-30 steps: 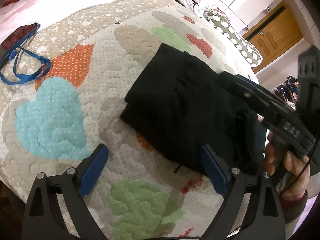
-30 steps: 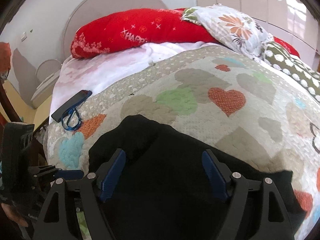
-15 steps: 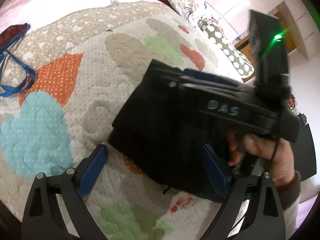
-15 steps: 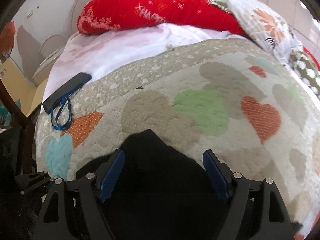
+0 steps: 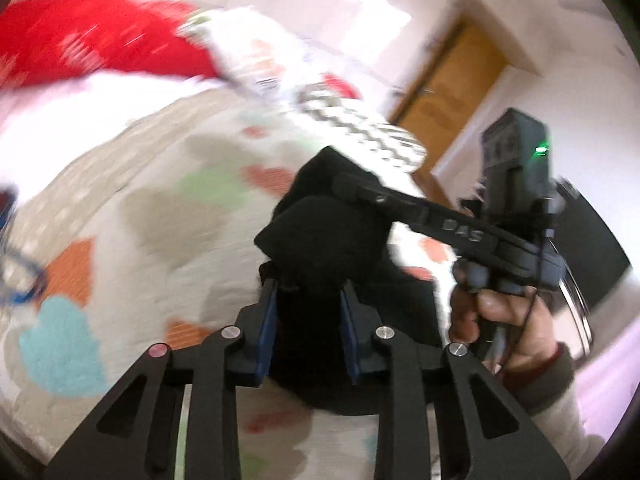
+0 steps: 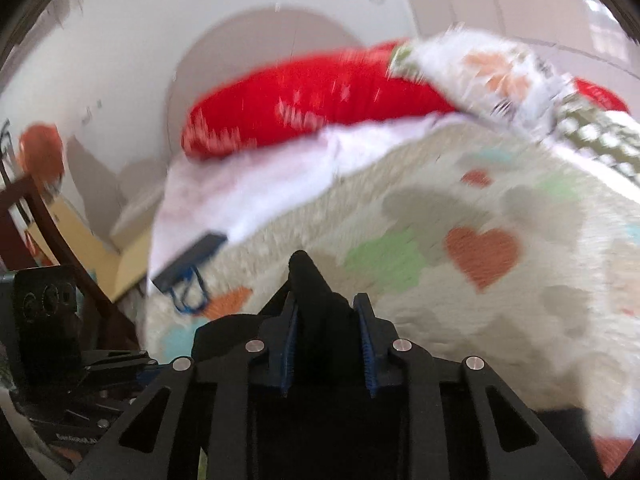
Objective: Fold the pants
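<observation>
The left tongs (image 5: 306, 320) are clamped on a bunched fold of the black pants (image 5: 324, 236), the blue pads pressing the cloth from both sides. The fabric rises out of the jaws in a dark hump that stands above the bed's heart-patterned quilt (image 5: 132, 216). Just to the right, the right tongs (image 6: 327, 338) are clamped on another fold of the same pants, with a peak of cloth poking up past the fingertips. In the left wrist view, the right tool's black arm reaches across into the top of the hump, held by the person's right hand (image 5: 500, 320).

Beyond the pants the quilt spreads away, blurred. A dark phone with a blue cord (image 6: 188, 264) lies at the quilt's left edge, well apart from the pants. At the head of the bed sit a red pillow (image 6: 312, 96) and a floral pillow (image 6: 492, 72). A wooden door (image 5: 452, 80) shows to the right.
</observation>
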Action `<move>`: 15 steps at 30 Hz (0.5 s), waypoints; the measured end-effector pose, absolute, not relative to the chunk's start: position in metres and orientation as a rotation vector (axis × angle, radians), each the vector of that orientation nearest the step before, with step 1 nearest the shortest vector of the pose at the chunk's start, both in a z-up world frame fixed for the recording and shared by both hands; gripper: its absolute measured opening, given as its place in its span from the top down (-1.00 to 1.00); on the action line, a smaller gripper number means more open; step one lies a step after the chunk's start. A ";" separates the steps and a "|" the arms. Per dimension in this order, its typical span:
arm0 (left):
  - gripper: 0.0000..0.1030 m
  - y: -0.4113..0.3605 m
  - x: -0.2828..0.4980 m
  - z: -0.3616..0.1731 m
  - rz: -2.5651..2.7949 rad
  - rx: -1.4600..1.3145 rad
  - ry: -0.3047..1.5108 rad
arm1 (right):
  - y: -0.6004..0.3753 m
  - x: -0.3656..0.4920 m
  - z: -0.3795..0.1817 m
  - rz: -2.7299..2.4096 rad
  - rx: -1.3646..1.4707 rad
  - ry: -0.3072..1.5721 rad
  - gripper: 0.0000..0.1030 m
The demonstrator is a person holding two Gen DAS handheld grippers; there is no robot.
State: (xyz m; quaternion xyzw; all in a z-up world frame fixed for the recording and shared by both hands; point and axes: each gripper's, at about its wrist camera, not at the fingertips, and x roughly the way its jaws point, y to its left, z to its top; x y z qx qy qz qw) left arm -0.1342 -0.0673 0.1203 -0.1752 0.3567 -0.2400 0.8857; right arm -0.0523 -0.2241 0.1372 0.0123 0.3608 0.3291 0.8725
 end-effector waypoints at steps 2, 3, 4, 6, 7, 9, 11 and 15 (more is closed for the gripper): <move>0.50 -0.101 -0.139 0.132 -0.576 -0.309 0.718 | -0.255 -0.066 0.147 0.642 0.070 0.721 0.50; 0.50 -0.115 -0.141 0.133 -0.610 -0.292 0.717 | -0.277 -0.075 0.150 0.600 0.099 0.705 0.50; 0.50 -0.132 -0.142 0.132 -0.647 -0.275 0.722 | -0.294 -0.081 0.150 0.569 0.120 0.700 0.50; 0.50 -0.169 -0.144 0.126 -0.718 -0.227 0.736 | -0.336 -0.093 0.142 0.462 0.174 0.716 0.50; 0.50 -0.185 -0.144 0.121 -0.746 -0.204 0.750 | -0.351 -0.097 0.136 0.412 0.187 0.730 0.50; 0.49 -0.219 -0.142 0.101 -0.819 -0.153 0.846 | -0.382 -0.107 0.123 0.307 0.227 0.750 0.42; 0.48 -0.237 -0.140 0.089 -0.870 -0.121 0.957 | -0.411 -0.117 0.112 0.209 0.278 0.776 0.33; 0.05 -0.219 -0.153 0.109 -0.891 -0.089 0.911 | -0.445 -0.148 0.108 0.174 0.374 0.760 -0.20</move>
